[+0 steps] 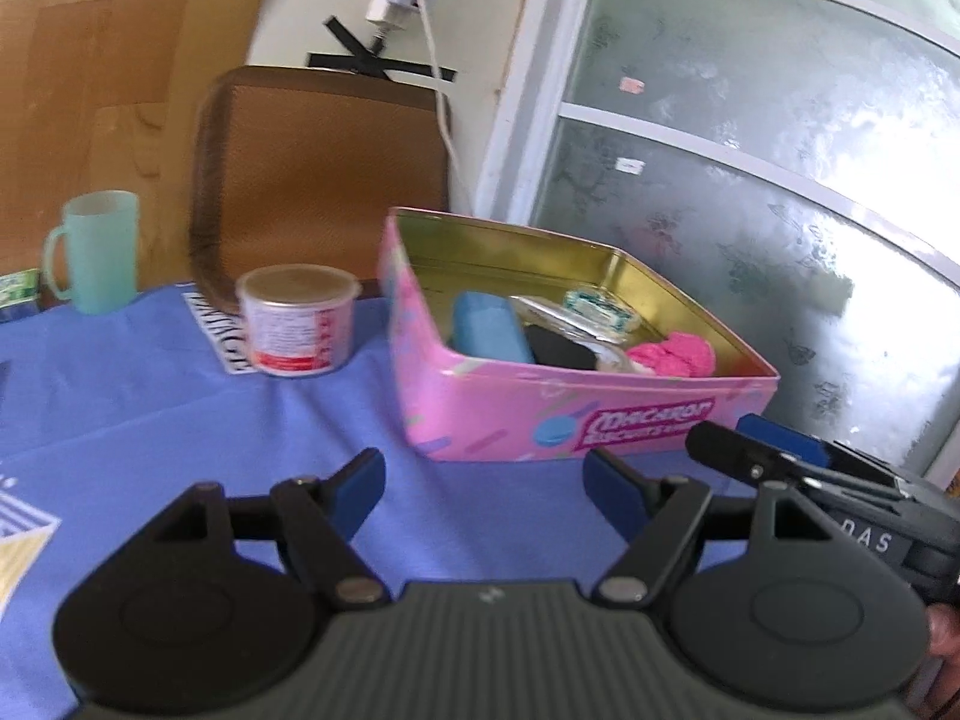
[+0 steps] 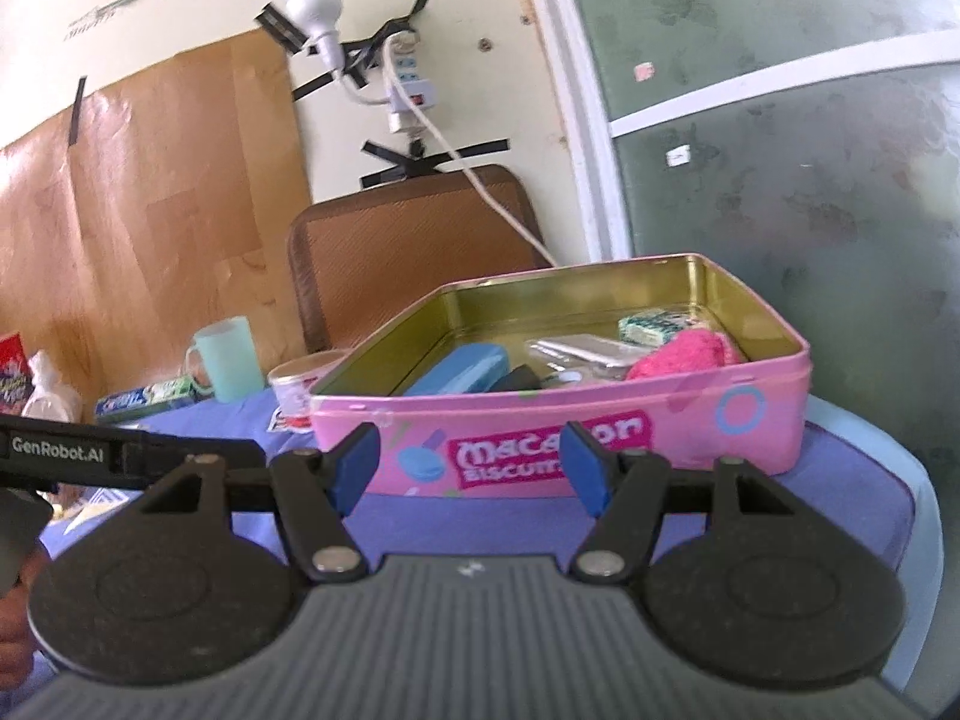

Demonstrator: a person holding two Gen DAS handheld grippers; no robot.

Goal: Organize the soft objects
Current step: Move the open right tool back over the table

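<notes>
An open pink biscuit tin (image 1: 576,414) (image 2: 600,426) stands on the blue tablecloth (image 1: 150,402). Inside lie a blue sponge-like block (image 1: 489,327) (image 2: 459,375), a pink fluffy cloth (image 1: 675,354) (image 2: 684,354), a black item (image 1: 558,348), a clear wrapped packet (image 2: 585,351) and a small green-white pack (image 1: 600,306) (image 2: 654,321). My left gripper (image 1: 486,483) hangs open over the cloth just in front of the tin, nothing between its fingers. My right gripper (image 2: 471,465) is open and empty too, close to the tin's front wall. In the left wrist view the right gripper (image 1: 780,456) comes in from the right beside the tin.
A red-and-white lidded tub (image 1: 297,321) (image 2: 294,393) sits left of the tin, and a mint mug (image 1: 99,249) (image 2: 228,360) farther left. A brown chair back (image 1: 324,180) (image 2: 414,240) stands behind the table. A toothpaste box (image 2: 147,399) lies by the mug. A frosted glass door (image 1: 750,210) is on the right.
</notes>
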